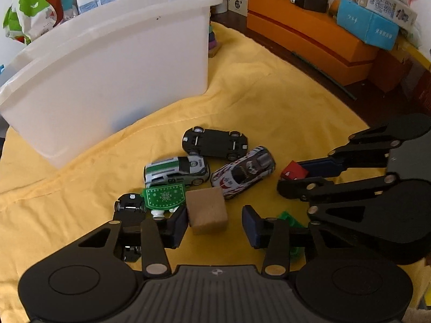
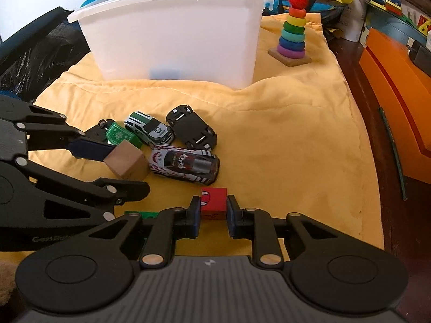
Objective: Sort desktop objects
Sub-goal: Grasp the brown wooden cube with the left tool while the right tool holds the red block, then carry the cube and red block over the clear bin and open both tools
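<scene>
A plain wooden cube (image 1: 207, 210) lies on the yellow cloth between the fingers of my open left gripper (image 1: 214, 226), touching the left finger; it also shows in the right wrist view (image 2: 126, 161). My right gripper (image 2: 213, 212) is shut on a red cube (image 2: 213, 202), also visible in the left wrist view (image 1: 294, 171). Toy cars lie in a cluster: a green-and-white one (image 1: 176, 171), a white patterned one (image 1: 243, 172), an upturned black one (image 1: 214, 143). A green snowflake piece (image 1: 164, 196) lies beside the wooden cube.
A big white plastic bin (image 1: 107, 67) stands at the back on the yellow cloth (image 2: 282, 134). A rainbow ring stacker (image 2: 292, 32) stands right of the bin. Orange boxes (image 1: 309, 37) line the right edge. A green piece (image 1: 291, 219) lies under my left gripper.
</scene>
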A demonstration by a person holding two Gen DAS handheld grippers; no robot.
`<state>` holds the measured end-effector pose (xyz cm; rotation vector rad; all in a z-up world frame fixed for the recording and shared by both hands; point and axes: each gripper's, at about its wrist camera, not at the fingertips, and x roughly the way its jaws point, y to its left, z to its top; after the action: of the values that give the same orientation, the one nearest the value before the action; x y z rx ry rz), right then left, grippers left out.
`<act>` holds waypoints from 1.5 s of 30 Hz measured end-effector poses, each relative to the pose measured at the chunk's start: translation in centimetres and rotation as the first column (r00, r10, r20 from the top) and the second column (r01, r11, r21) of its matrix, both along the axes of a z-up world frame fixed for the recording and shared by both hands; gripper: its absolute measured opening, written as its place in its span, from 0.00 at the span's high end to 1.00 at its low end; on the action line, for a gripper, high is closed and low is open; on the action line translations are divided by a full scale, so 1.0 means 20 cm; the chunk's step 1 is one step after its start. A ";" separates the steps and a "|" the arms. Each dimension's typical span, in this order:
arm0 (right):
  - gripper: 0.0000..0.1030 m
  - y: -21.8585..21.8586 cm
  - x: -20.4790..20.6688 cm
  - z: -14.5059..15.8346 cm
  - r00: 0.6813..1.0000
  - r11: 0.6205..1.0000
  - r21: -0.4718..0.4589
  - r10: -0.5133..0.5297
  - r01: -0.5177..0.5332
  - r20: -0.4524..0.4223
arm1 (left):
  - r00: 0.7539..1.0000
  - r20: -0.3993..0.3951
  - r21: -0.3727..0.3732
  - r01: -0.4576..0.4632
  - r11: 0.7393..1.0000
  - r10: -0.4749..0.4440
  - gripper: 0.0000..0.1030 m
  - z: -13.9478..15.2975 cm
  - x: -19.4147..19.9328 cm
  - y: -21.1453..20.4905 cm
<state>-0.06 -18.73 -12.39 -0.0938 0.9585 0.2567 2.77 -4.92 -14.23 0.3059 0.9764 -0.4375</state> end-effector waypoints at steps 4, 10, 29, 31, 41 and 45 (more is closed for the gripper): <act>0.78 0.03 0.00 -0.01 0.999 0.998 -0.043 0.049 -0.048 0.021 | 1.000 0.003 -0.041 -0.010 0.999 0.010 0.69 -0.01 0.01 0.04; 0.79 0.06 -0.01 0.06 0.995 0.993 -0.068 0.097 -0.095 0.031 | 0.997 0.075 -0.035 -0.005 0.999 0.008 0.69 0.15 -0.06 0.10; 0.78 0.28 0.60 0.78 0.936 0.995 -0.013 0.097 -0.099 0.338 | 0.909 0.290 -0.043 -0.298 0.953 0.298 0.69 0.78 0.59 0.31; 0.78 0.29 0.69 0.75 0.947 0.996 -0.004 0.084 -0.088 0.311 | 0.906 0.277 -0.036 -0.324 0.945 0.321 0.69 0.74 0.70 0.31; 0.64 0.30 0.95 0.51 0.985 1.000 -0.005 0.031 -0.031 0.168 | 0.931 0.132 0.047 -0.347 0.937 0.339 0.63 0.42 1.04 0.31; 0.62 0.32 0.95 0.50 0.984 0.999 -0.024 0.031 -0.027 0.178 | 0.927 0.180 0.079 -0.347 0.935 0.329 0.49 0.42 1.01 0.29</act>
<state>19.04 -12.43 -2.30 -0.1477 0.7825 0.2604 23.02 0.87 -5.84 0.2610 0.8709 -0.0412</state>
